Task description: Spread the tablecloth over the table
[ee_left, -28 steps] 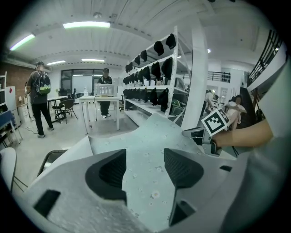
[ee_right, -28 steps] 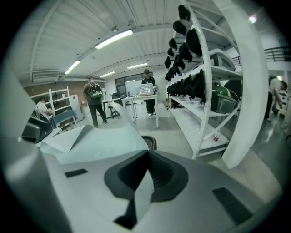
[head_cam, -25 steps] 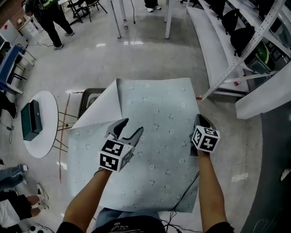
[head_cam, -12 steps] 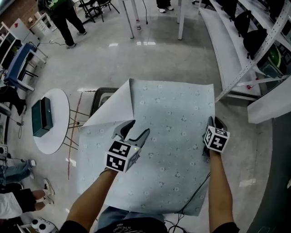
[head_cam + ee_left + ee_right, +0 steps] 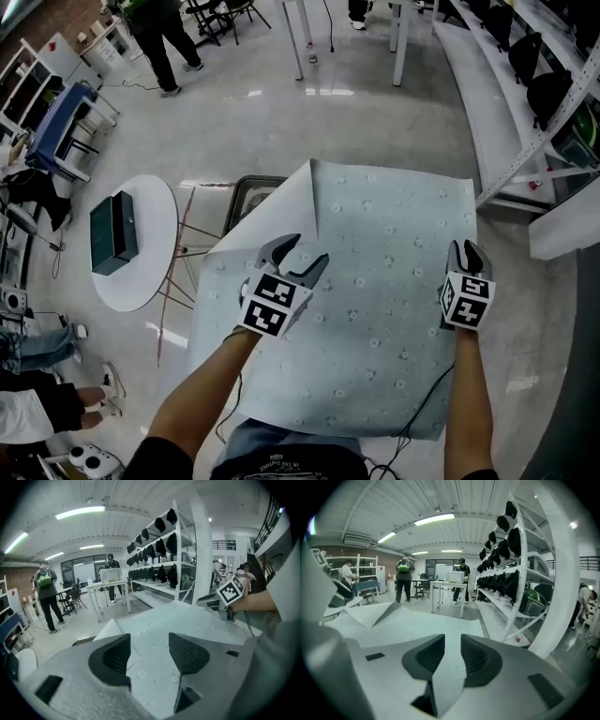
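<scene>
Both jaws empty: right gripper [image 5: 467, 251] just opening, left gripper [image 5: 306, 251] wide; tablecloth [image 5: 384, 234] lies square-on.

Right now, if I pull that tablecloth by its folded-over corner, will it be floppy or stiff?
Probably floppy: the tablecloth has its far-left corner folded back, white underside up. Likely light, since the sheet lies thin and flat. It may slide easily when pulled; its surface looks smooth.
</scene>
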A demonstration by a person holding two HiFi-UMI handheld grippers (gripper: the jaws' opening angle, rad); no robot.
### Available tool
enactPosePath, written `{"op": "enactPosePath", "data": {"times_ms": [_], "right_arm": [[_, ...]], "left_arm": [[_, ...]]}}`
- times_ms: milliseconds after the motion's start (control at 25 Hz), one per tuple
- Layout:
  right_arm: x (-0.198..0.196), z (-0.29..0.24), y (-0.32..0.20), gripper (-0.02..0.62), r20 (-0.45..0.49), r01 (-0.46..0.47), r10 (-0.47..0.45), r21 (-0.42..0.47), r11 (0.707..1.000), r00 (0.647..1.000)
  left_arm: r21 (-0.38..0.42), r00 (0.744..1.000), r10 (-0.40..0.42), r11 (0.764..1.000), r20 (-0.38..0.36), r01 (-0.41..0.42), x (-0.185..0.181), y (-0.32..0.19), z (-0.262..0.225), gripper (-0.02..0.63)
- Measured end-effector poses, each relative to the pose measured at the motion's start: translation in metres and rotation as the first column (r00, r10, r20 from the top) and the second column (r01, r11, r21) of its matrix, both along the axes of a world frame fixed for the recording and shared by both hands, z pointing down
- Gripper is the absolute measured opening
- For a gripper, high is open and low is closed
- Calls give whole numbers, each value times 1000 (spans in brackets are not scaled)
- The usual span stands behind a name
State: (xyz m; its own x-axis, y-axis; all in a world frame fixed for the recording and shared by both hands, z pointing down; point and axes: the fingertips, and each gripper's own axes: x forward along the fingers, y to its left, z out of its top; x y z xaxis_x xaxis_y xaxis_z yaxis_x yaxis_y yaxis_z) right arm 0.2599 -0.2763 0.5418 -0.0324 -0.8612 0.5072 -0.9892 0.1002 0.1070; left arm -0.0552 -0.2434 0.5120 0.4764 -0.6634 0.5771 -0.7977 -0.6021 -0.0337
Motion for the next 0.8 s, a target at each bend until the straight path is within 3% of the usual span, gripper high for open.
{"op": "enactPosePath", "data": {"times_ms": [240,440,520,800], "right_arm": [[-82,-28,19,112,-14,81,-81,31,996,997],[-149,-34,34,112,-36,143,-141,38,989,989],[-175,-33,38,112,-19,156,-156,35,987,988],[-242,-23,55,112,1,162,-162,16,987,987]], "left_arm": [[17,992,74,997,100,-77,-57,-3,11,259],[29,970,148,987,195,-157,-99,-11,24,265],[27,944,203,976,259,-217,-113,-14,34,278],[0,814,368,911,448,-412,-152,-15,69,290]]}}
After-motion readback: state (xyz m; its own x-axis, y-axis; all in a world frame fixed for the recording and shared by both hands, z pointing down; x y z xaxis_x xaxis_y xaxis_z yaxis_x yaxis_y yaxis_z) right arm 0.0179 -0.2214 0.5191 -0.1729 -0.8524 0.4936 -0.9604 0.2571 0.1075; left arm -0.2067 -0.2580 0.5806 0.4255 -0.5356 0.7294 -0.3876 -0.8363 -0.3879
